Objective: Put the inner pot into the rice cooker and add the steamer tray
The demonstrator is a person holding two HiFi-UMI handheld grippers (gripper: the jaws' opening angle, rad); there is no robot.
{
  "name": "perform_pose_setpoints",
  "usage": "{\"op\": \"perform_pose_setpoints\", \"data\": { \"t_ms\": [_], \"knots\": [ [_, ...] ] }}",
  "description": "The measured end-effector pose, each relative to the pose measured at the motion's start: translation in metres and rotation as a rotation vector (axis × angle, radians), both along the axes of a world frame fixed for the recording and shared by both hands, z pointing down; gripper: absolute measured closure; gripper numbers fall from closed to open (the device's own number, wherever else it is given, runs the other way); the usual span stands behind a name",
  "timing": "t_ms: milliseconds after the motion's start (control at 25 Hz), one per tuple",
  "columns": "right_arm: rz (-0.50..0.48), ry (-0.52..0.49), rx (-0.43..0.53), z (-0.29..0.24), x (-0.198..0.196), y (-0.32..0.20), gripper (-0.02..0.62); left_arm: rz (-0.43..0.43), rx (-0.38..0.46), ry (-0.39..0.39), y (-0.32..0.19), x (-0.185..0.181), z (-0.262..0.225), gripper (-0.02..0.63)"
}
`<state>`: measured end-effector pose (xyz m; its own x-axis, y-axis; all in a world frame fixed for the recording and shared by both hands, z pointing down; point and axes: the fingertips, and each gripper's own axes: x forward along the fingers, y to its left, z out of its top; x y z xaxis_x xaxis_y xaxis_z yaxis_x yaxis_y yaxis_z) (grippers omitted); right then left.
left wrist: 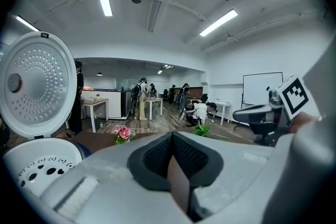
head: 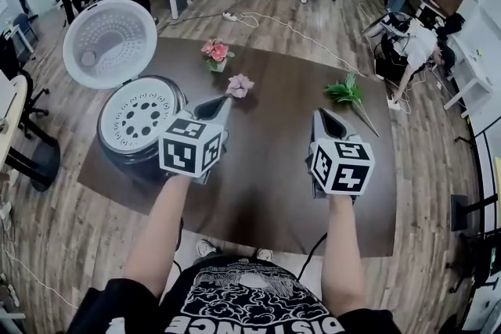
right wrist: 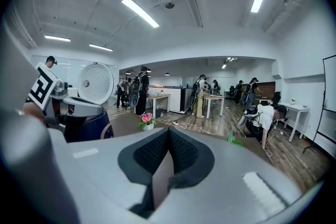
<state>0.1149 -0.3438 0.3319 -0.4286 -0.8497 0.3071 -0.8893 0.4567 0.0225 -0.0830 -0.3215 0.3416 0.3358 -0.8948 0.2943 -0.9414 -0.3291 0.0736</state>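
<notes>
A black shirt with white print (head: 250, 305) fills the bottom edge of the head view, cut off by the frame; two bare forearms reach out from it over a dark brown desk (head: 266, 192). The inner pot cannot be made out; the white steamer tray (head: 139, 115) covers the mouth of the rice cooker (head: 117, 156) and hides whatever lies beneath; the cooker's near right side is hidden behind the left marker cube (head: 190, 146). The cooker stands at the desk's left end, dark-bodied; its round white lid (head: 109, 43) stands open behind it, dotted on the inside; the tray is round and flat-topped, pierced with rings of oval and small holes. The left hand-held gripper (head: 221, 102) is just right of the cooker and apart from it; its jaws are pressed together with nothing between them. The right hand-held gripper (head: 321, 116) hangs over bare desk, well apart from the cooker; its jaws are likewise together and empty. Beyond the tips lie a potted pink flower (head: 217, 53), a pale pink flower (head: 239, 84) and a green sprig (head: 348, 94).
</notes>
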Motion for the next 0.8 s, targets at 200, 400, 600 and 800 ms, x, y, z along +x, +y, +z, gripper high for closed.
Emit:
{"op": "perform_pose_setpoints", "data": {
  "t_ms": [200,400,600,800],
  "knots": [
    [0.004,-0.006,0.004,0.0,0.003,-0.002,0.595,-0.004,-0.001,-0.005,-0.002,-0.002,0.0,0.603],
    [0.014,-0.015,0.017,-0.004,0.007,-0.006,0.595,-0.016,-0.001,-0.006,-0.004,-0.007,-0.002,0.603],
    [0.015,-0.016,0.018,-0.003,0.006,-0.009,0.596,-0.023,-0.008,-0.009,-0.005,-0.01,0.001,0.603],
    [0.01,-0.01,0.012,-0.012,-0.004,-0.004,0.595,-0.022,-0.009,-0.007,0.0,-0.02,-0.011,0.603]
  ]
}}
